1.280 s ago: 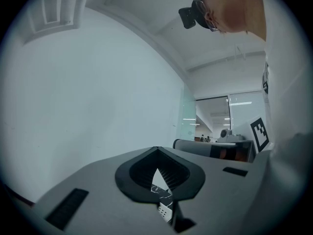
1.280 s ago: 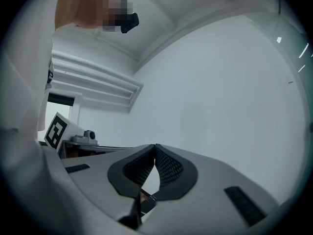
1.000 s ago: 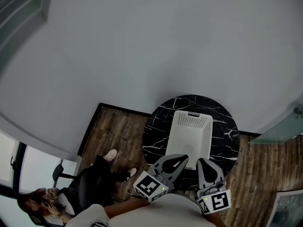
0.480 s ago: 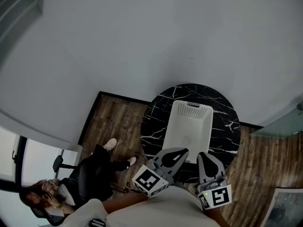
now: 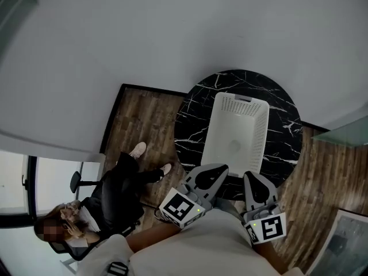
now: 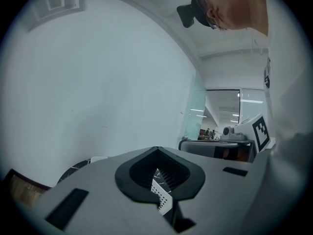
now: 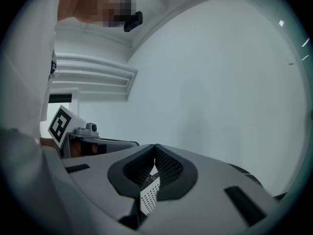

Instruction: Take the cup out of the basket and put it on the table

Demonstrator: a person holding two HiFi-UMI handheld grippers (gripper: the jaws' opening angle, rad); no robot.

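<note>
A white perforated basket (image 5: 248, 109) stands on a round black marble table (image 5: 198, 117). A faint pale round shape (image 5: 233, 146) on the basket's floor may be the cup; I cannot make it out clearly. My left gripper (image 5: 223, 169) and right gripper (image 5: 250, 176) hover side by side over the table's near edge, just short of the basket. Both are shut with nothing held. In the left gripper view the jaws (image 6: 156, 149) meet at the tips, and a sliver of the basket (image 6: 160, 195) shows through. The right gripper (image 7: 155, 146) looks the same, with the basket (image 7: 149, 198) showing.
A person (image 5: 109, 203) sits on a chair on the wooden floor (image 5: 141, 122) to the table's left. A white wall (image 5: 172, 33) rises behind the table. A glass panel (image 5: 345, 134) stands at the right.
The head view has tilted, so table and basket now sit higher and further right in the frame. Both grippers stay shut near the table's near edge.
</note>
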